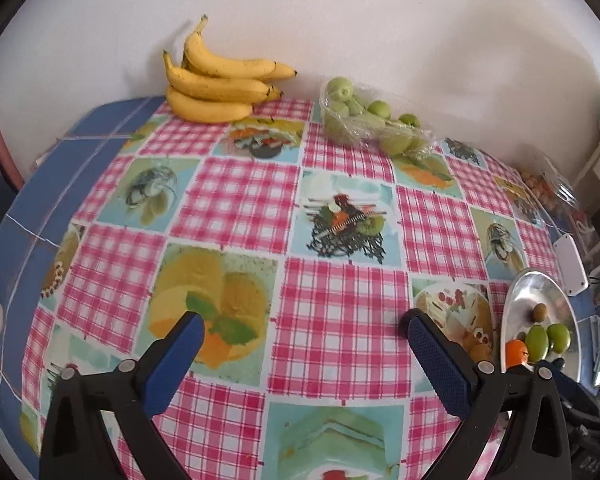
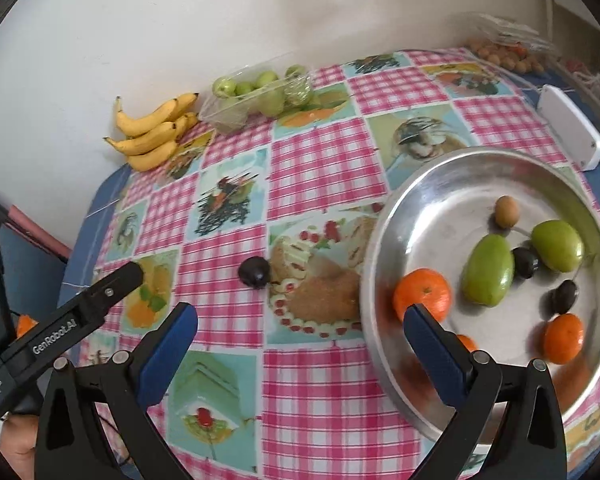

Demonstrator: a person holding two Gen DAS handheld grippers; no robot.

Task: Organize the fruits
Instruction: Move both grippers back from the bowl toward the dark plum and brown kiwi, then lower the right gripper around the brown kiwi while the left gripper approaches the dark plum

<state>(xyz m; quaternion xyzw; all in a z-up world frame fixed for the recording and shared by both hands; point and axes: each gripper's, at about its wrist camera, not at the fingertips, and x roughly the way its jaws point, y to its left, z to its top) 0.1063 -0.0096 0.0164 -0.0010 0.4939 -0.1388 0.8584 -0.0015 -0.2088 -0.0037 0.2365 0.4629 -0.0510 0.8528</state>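
1. My left gripper (image 1: 302,322) has its jaws spread wide with nothing between them, hovering over bare checked tablecloth (image 1: 340,300). My right gripper (image 2: 300,312) is likewise spread and empty, its right finger hanging over the near rim of the steel tray (image 2: 500,160).
2. Just beyond my right fingers, inside the tray, sit an orange (image 2: 422,294), two green fruits (image 2: 488,270), a small brown one (image 2: 506,211), two dark plums and two more oranges by the near rim.
3. One dark plum (image 2: 254,272) lies alone on the cloth, just left of the tray and between my two grippers. I judge it the next piece to bring in.
4. Further out, against the wall, are the bananas (image 1: 216,80) and a clear punnet of green fruit (image 1: 364,114), well apart from the tray.
5. Risks as I see them: the plum is round and smooth, so an off-centre pinch could squirt it across the cloth. Lowering my right finger carelessly could knock the rim and set the fruit rolling. The punnet's thin, crumpled plastic may buckle under a squeeze.
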